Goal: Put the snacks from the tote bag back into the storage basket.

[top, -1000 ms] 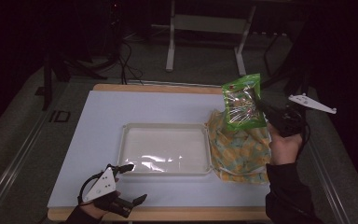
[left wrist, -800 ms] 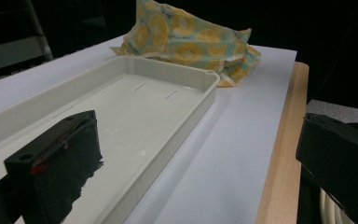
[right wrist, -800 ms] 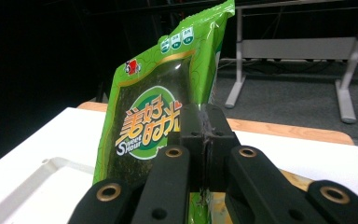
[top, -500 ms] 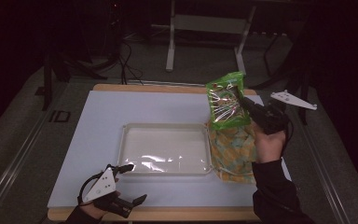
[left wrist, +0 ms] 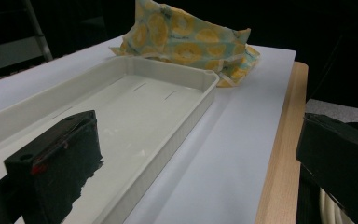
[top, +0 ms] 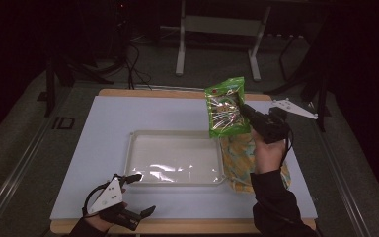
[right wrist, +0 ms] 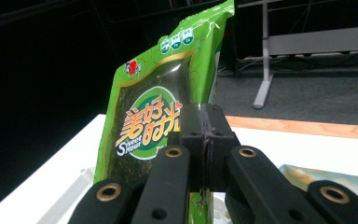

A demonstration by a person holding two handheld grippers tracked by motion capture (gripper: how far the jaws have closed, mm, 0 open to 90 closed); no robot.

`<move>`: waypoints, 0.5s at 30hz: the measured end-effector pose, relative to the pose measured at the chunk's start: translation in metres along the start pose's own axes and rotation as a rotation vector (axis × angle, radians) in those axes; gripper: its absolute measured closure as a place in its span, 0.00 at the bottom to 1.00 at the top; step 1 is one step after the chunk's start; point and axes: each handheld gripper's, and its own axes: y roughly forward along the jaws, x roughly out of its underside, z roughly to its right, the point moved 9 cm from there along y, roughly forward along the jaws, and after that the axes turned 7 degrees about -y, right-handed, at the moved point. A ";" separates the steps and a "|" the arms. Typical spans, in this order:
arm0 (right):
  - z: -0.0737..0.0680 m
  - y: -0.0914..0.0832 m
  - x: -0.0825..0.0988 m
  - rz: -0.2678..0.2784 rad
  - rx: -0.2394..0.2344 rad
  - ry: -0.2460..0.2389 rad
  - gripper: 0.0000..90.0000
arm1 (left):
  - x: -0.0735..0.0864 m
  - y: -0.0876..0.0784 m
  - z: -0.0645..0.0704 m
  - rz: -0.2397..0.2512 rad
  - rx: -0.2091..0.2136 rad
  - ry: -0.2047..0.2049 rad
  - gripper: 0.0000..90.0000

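Note:
My right gripper (top: pixel 242 109) is shut on the edge of a green snack bag (top: pixel 226 106), holding it upright in the air above the tray's right end. In the right gripper view the jaws pinch the green snack bag (right wrist: pixel 154 121) at its side, gripper (right wrist: pixel 205 126). A clear plastic tray (top: pixel 133 153) lies in the middle of the white board. A yellow patterned bag (top: pixel 239 158) lies flat to the right of the tray; the yellow patterned bag (left wrist: pixel 191 39) also lies beyond the tray (left wrist: pixel 186 112) in the left gripper view. My left gripper (top: pixel 135 195) rests open at the front left edge, nothing between its jaws.
The white board (top: pixel 103 123) sits on a wooden table (top: pixel 207 226) whose edge runs along the front. Beyond the table are a metal stand (top: pixel 180 44) and cables on a dark floor.
My right gripper has carried the green snack bag leftward from above the yellow bag toward the tray's right end. The left gripper has stayed in place.

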 end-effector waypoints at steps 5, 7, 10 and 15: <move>-0.009 0.008 0.006 0.016 -0.019 0.018 0.99 | -0.001 0.000 0.000 0.004 0.002 -0.002 0.00; -0.013 0.012 0.009 0.019 -0.032 0.028 0.99 | -0.001 0.000 0.000 0.006 0.001 0.000 0.00; -0.017 0.017 0.016 0.018 -0.025 0.040 0.99 | -0.001 0.000 0.000 0.007 0.002 -0.003 0.00; -0.023 0.025 0.028 0.005 -0.009 0.052 0.99 | -0.001 0.000 0.000 0.007 0.004 0.001 0.00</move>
